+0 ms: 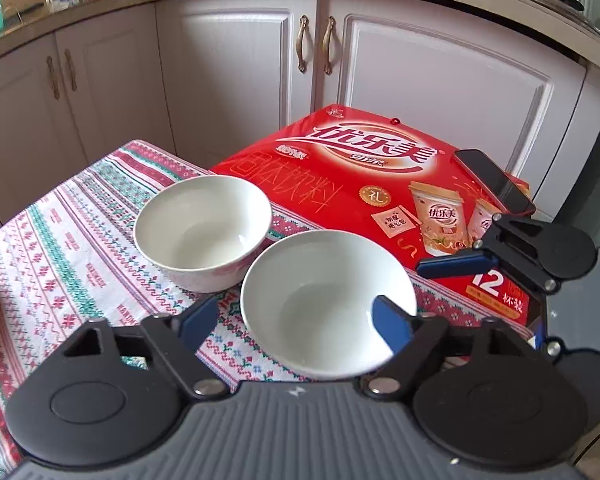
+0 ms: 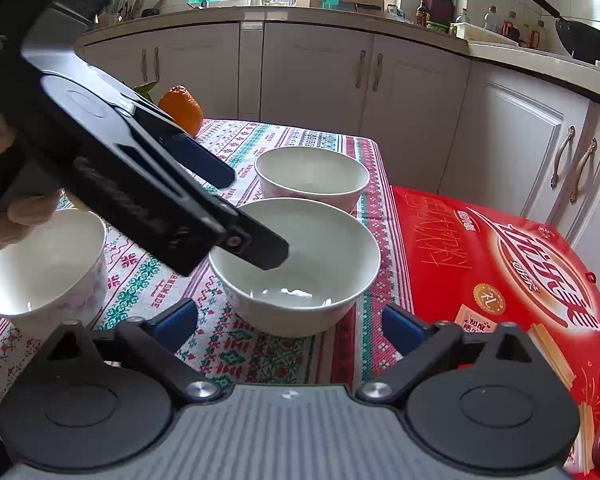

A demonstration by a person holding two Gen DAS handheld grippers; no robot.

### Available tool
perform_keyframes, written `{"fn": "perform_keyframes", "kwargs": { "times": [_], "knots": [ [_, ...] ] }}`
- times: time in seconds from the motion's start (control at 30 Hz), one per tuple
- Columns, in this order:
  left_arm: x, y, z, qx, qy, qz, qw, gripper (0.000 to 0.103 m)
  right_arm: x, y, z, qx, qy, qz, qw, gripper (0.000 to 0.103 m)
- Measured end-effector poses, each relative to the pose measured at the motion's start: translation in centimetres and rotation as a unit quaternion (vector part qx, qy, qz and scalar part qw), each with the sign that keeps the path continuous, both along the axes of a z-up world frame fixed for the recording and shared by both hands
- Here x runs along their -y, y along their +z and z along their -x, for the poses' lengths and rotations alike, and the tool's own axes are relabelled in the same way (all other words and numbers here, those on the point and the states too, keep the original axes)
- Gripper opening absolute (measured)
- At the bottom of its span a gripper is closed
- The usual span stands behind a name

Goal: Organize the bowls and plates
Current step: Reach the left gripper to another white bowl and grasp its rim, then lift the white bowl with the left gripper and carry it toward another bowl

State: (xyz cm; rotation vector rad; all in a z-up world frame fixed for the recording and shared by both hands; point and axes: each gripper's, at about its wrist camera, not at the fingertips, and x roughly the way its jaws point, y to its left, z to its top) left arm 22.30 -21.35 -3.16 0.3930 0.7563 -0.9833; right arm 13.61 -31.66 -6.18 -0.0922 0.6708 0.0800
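Note:
Two white bowls stand on the patterned tablecloth (image 1: pixel 72 240) in the left wrist view: a far bowl (image 1: pixel 202 232) and a near bowl (image 1: pixel 328 304). My left gripper (image 1: pixel 296 316) is open and straddles the near bowl's left wall, with one finger inside the bowl and the other outside; the pads do not press it. The right wrist view shows that same near bowl (image 2: pixel 300 264) with the left gripper (image 2: pixel 254 218) reaching in from the left. My right gripper (image 2: pixel 290 322) stands open just in front of this bowl, empty. A third bowl (image 2: pixel 44 272) sits at the left.
A red drinks box (image 1: pixel 340 184) lies right of the bowls, with a phone (image 1: pixel 496 184) on it. An orange (image 2: pixel 182 110) rests at the table's far left. A hand (image 2: pixel 16 216) holds the left gripper. White cabinets (image 2: pixel 316 76) stand behind the table.

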Motion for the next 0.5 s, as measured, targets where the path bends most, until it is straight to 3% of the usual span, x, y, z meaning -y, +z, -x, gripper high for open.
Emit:
{"fn": "perform_keyframes", "kwargs": {
  "times": [0.23,0.5],
  "knots": [
    [1.0,-0.6,-1.3,-0.019,0.006,-0.007,0.9998,0.072,0.6,0.0,-0.3,-0.002,0.014,-0.005,1.000,0.081],
    [1.3,-0.9,-2.0,-0.031,0.002,-0.008,0.9995,0.065,1.1,0.0,-0.4,-0.002,0.021,-0.010,1.000,0.078]
  ]
}}
